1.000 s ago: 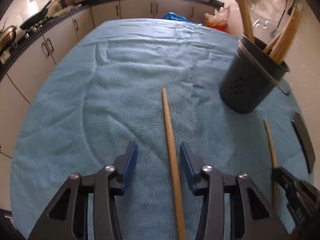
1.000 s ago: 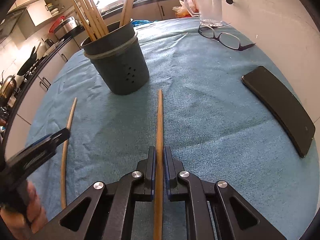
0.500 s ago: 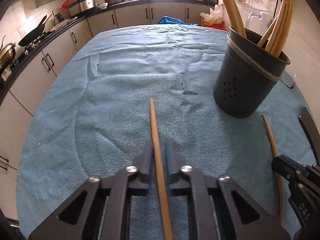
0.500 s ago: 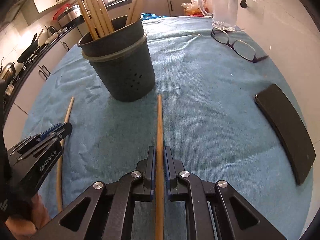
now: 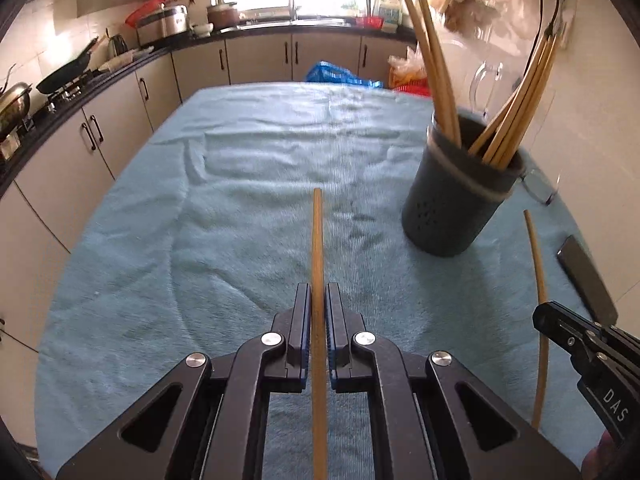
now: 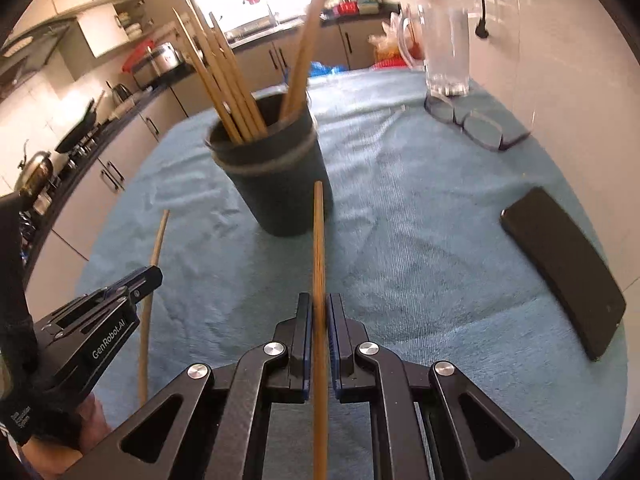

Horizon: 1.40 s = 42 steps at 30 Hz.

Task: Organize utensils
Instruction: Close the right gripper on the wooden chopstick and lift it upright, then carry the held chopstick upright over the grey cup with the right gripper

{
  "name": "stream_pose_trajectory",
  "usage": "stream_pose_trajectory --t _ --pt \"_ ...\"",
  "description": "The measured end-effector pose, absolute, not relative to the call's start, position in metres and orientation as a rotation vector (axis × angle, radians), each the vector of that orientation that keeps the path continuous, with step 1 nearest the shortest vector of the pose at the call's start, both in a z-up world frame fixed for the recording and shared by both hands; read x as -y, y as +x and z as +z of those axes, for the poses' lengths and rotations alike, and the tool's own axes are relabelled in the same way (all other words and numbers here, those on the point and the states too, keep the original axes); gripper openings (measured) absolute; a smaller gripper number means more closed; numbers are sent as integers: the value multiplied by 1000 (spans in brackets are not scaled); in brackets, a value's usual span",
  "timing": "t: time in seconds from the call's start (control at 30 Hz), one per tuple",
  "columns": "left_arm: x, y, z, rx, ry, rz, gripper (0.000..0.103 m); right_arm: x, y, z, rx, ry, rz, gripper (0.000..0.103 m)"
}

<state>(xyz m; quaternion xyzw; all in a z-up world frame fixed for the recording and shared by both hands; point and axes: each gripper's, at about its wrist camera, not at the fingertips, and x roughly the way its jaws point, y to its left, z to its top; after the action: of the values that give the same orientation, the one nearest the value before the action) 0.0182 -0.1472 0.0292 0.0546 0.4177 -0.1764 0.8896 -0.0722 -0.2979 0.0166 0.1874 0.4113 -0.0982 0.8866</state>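
Note:
My left gripper (image 5: 317, 300) is shut on a wooden chopstick (image 5: 317, 240) and holds it above the blue towel. My right gripper (image 6: 319, 308) is shut on a second wooden chopstick (image 6: 318, 232), its tip close in front of the dark utensil holder (image 6: 280, 184). The holder holds several chopsticks and shows in the left wrist view (image 5: 456, 204) to the right. The right gripper (image 5: 560, 324) with its chopstick (image 5: 538, 280) shows at the right of the left view. The left gripper (image 6: 144, 280) with its chopstick (image 6: 154, 256) shows at the left of the right view.
A blue towel (image 5: 240, 184) covers the table. A black phone (image 6: 564, 268) lies at the right. Glasses (image 6: 476, 124) and a glass mug (image 6: 444, 52) stand at the far right by the wall. Kitchen counters run along the left and back.
My left gripper closed on its chopstick and lifted it. My right gripper, still shut on its chopstick, rose and moved toward the holder.

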Motion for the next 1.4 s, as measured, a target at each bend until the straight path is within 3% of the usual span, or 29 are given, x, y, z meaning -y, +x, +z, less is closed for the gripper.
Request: stream_pose_trajectory --t 0.9,1.4 --pt "86 -29 106 -705 -20 -382 7 265 -128 86 -647 342 -185 8" --pt "93 -40 114 -661 5 -382 7 269 -137 96 -603 351 -183 8"
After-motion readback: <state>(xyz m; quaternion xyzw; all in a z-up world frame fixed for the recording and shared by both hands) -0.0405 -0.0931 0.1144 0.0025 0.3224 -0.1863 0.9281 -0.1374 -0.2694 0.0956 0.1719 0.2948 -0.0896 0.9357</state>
